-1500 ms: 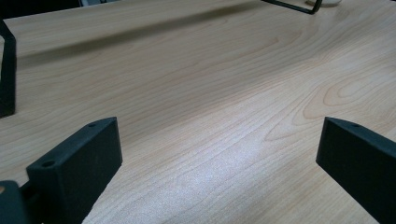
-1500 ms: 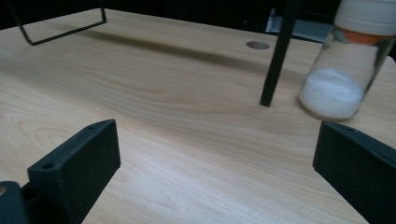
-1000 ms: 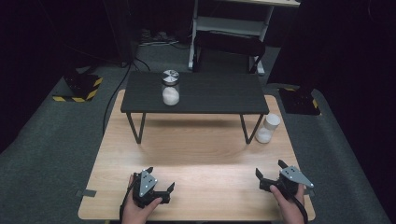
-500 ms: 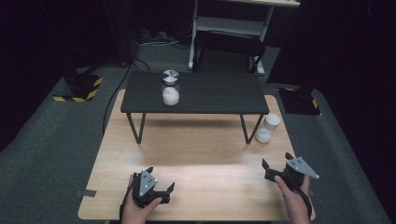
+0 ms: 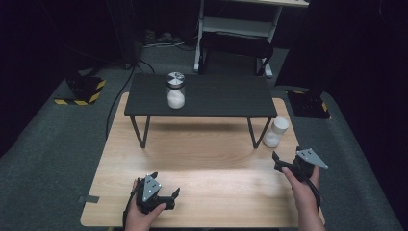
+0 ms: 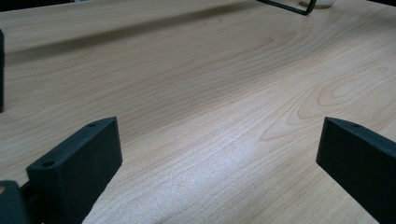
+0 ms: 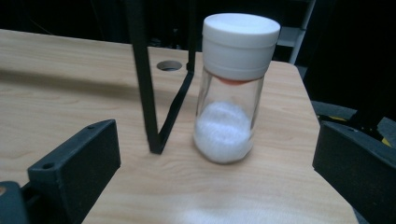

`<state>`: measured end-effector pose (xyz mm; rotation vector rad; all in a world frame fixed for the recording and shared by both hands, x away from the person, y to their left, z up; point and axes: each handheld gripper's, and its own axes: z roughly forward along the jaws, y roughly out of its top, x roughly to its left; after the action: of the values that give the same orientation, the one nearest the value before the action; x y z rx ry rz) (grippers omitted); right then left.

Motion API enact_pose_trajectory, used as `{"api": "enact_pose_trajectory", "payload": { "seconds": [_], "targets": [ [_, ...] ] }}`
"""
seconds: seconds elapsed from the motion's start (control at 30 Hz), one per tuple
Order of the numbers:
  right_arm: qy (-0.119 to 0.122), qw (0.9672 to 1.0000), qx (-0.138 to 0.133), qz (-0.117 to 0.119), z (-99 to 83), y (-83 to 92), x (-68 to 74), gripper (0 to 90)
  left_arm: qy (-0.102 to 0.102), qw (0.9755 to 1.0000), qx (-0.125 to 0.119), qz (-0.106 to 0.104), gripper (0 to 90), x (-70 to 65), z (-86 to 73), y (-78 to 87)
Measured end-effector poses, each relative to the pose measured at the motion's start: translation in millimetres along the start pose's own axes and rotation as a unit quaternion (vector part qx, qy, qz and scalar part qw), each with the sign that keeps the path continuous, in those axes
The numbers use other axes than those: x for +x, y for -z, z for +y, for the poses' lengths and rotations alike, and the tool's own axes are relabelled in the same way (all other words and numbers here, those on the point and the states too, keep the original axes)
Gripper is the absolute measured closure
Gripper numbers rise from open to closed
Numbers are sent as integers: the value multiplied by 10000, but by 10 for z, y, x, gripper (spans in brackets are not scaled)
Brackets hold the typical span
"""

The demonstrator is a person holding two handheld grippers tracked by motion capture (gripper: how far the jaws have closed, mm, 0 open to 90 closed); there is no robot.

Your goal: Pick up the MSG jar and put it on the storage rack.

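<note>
My right tool (image 5: 284, 161) is aimed at the white-capped jar (image 5: 275, 133), which stands upright on the wooden surface (image 5: 207, 159) just beside the right leg of the small black table (image 5: 202, 94). In the right gripper view the jar (image 7: 233, 88) sits ahead of my spread jaws, centred between them but not yet between the pads; nothing is pinched. It is a clear glass jar, about a third full of white powder, with a wide white screw cap. I judge the work barely begun: the approach is lined up, the grasp is not yet made, and lifting and placing are all left to do.

My left tool (image 5: 161, 197) rests low near the front edge of the surface, jaws spread wide and holding nothing; its own view looks out over bare wood grain (image 6: 210, 116).

A second jar (image 5: 175, 90), this one with a silver lid and also holding white powder, stands on top of the black table toward its left end, well apart from both tools.

The surface is pale wood with a small round hole (image 7: 169, 65) near the table leg. Around it lies grey carpet (image 5: 48, 159), the room is dark, a white metal frame (image 5: 240, 29) stands behind, and yellow-black hazard blocks (image 5: 84, 89) sit on the floor to the left.
</note>
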<state>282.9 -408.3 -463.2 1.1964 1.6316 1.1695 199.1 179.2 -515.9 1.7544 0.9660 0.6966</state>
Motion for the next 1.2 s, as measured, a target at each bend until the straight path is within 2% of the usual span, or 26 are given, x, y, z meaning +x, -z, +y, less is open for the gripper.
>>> {"api": "enact_pose_trajectory", "payload": {
  "seconds": [0.2, 0.53, 0.63, 0.83, 0.93, 1.1, 1.2],
  "targets": [
    [-17, 9999, 29, -96, 63, -144, -29, 3, -89, 10000, -8, -25, 6, -14, -3, -1],
    [-178, 9996, 26, -224, 140, -403, -96, 3, 1, 9999, 101, 27, 6, -5, 31, -10],
    [-147, 9996, 3, -250, 176, -471, -98, 4, 32, 9999, 93, 45, 6, -9, 28, -12],
    [-126, 9996, -82, -247, 252, -591, -96, 6, -67, 9999, 127, 37, 6, -24, 42, -20],
    [-137, 9996, -97, -248, 310, -695, -76, 26, -22, 9999, 126, 32, 6, -11, 42, -20],
    [-196, 9995, -104, -237, 333, -768, -67, 77, 6, 9999, 102, 23, 6, -6, 32, -16],
    [-303, 9992, -98, -251, 327, -805, -71, 170, 29, 9999, 98, 36, 5, -7, 31, -16]
  ]
}}
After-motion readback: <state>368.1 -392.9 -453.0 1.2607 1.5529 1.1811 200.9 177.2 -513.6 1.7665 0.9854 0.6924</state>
